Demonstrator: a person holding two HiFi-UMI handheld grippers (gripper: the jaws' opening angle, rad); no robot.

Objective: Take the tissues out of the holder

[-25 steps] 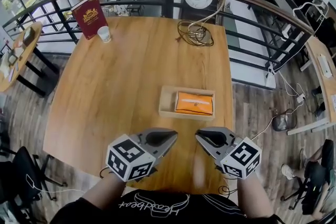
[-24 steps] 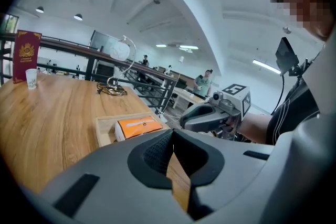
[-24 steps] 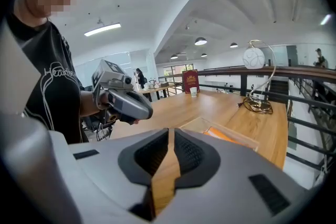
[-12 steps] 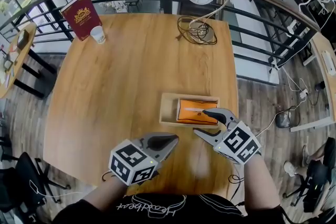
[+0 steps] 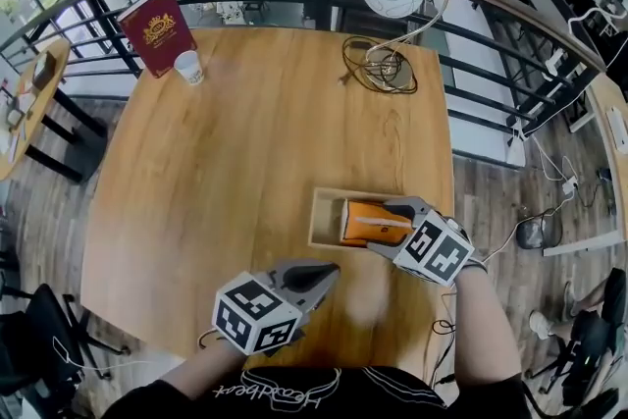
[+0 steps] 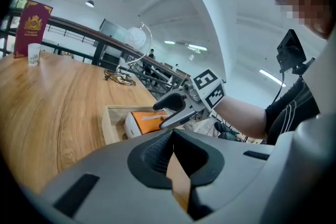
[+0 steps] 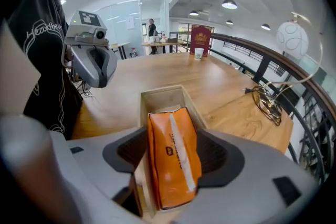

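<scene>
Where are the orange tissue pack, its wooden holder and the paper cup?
orange tissue pack [image 7: 173,157], right gripper view, middle of its top face.
wooden holder [image 5: 325,216], head view, bare inside end beside the pack.
paper cup [image 5: 188,67], head view, its side wall.

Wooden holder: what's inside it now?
An orange tissue pack lies inside the wooden holder, with bare wood at one end. The right claw straddles the pack, its jaws opening. Whatever lies under the pack is covered.
</scene>
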